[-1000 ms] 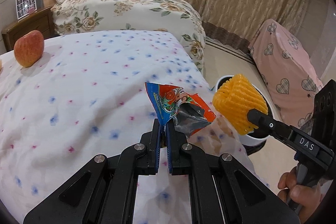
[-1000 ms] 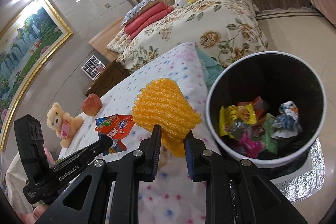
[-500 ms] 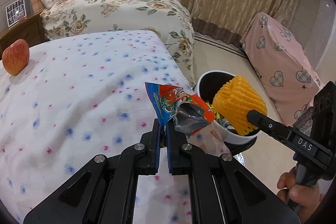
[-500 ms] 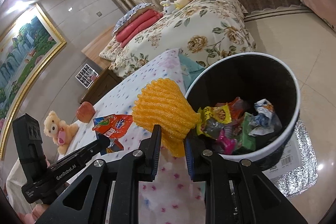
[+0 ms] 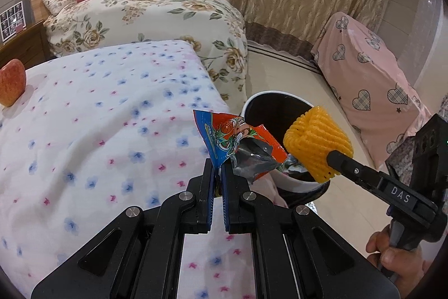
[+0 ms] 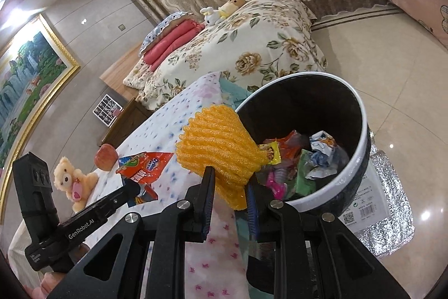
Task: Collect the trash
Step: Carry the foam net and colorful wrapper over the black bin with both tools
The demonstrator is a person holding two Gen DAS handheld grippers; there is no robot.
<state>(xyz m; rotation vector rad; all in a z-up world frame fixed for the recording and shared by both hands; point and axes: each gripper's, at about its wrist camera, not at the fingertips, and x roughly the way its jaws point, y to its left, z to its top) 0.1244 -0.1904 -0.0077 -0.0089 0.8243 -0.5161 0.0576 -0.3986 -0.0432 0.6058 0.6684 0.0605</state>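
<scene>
My left gripper (image 5: pixel 219 168) is shut on a red and blue snack wrapper (image 5: pixel 238 139) and holds it above the bed's edge, beside the bin. The wrapper also shows in the right wrist view (image 6: pixel 144 163). My right gripper (image 6: pixel 230 181) is shut on a yellow foam fruit net (image 6: pixel 221 145), which hangs at the bin's near rim. The net also shows in the left wrist view (image 5: pixel 316 145). The black bin with a white rim (image 6: pixel 361 136) stands on the floor and holds several wrappers (image 6: pixel 296 161). It shows partly in the left wrist view (image 5: pixel 268 108).
A red apple (image 5: pixel 11 86) and a teddy bear (image 6: pixel 70 178) lie on the flowered quilt (image 5: pixel 98 116). A second bed (image 5: pixel 154 16) with folded blankets stands behind. A pink covered chair (image 5: pixel 372 69) is at the right. A silver bag (image 6: pixel 383 220) lies under the bin.
Both grippers have moved right, toward the bin, each with its item. The bin has come nearer and the foam net now hangs at its rim.
</scene>
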